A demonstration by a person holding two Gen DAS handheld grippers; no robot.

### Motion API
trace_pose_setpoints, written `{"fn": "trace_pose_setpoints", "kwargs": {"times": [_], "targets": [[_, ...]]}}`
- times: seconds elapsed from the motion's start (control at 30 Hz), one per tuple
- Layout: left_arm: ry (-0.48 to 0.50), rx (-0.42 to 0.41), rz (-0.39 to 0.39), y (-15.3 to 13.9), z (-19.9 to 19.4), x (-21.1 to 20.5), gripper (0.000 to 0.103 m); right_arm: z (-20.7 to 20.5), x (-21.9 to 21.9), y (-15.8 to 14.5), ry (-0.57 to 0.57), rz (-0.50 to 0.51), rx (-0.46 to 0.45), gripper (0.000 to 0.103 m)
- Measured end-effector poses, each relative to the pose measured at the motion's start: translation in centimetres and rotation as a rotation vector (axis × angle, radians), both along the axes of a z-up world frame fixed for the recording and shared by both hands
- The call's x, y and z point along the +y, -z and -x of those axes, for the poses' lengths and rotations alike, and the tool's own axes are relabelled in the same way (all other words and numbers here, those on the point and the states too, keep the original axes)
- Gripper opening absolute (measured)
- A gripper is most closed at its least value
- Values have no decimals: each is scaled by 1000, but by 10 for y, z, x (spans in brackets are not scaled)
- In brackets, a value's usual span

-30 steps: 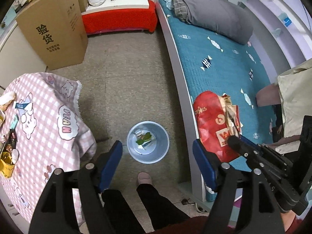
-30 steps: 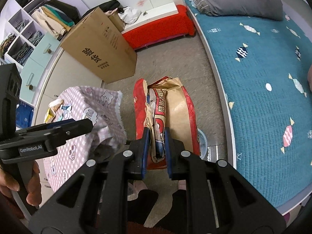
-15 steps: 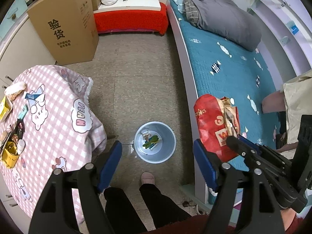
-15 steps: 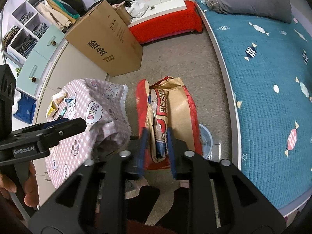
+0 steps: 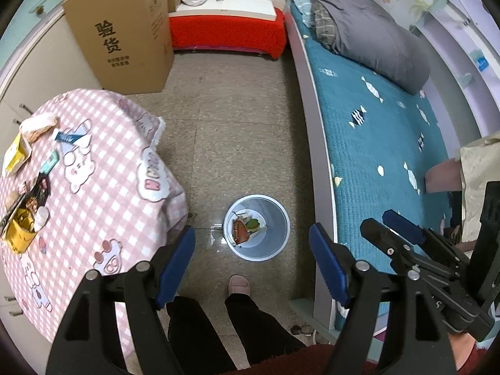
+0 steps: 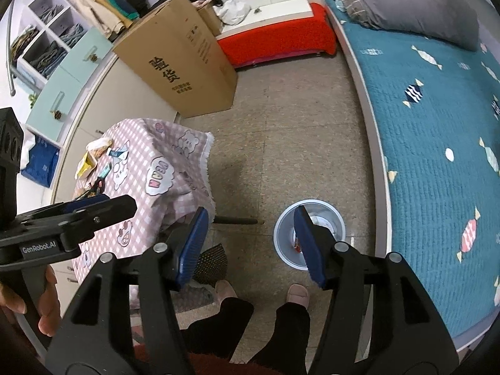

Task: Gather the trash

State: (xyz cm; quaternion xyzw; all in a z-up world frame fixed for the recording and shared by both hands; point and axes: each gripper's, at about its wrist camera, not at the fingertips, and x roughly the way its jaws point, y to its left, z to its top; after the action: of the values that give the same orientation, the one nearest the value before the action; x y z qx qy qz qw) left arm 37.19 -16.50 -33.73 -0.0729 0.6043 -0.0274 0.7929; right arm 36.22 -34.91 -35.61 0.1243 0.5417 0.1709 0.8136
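Trash: a red snack bag [image 5: 240,230] lies inside the bin [image 5: 279,218] on the floor, beside a green scrap; more wrappers [image 5: 18,156] wait on the surface [image 5: 103,168] with the pink checked cloth.
Right tool [image 6: 251,243]: its jaws have just been opening and nothing is between them now (the bag is released).
Left tool [image 5: 252,261]: wide apart, empty, above the bin.
Risk, bin: it is light and stands near the person's slipper [image 5: 239,284]; a step could tip it.
Risk, cloth: it hangs loose over the edge; a tool catching it may drag the wrappers off.
Risk, wrappers: thin and flat, so the pads may slip.
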Motion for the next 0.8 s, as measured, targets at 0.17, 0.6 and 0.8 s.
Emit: {"fn": "trace_pose_setpoints", "kwargs": {"times": [0.17, 0.6, 0.8], "targets": [[-71, -17, 6, -6, 8, 37, 74, -6, 36, -3, -70, -4, -7, 57], [-347, -64, 56, -23, 15, 236, 74, -41, 217, -17, -276, 10, -48, 57], [-510, -79, 90, -16, 14, 373, 79, -62, 316, -15, -331, 36, -80, 59]]}}
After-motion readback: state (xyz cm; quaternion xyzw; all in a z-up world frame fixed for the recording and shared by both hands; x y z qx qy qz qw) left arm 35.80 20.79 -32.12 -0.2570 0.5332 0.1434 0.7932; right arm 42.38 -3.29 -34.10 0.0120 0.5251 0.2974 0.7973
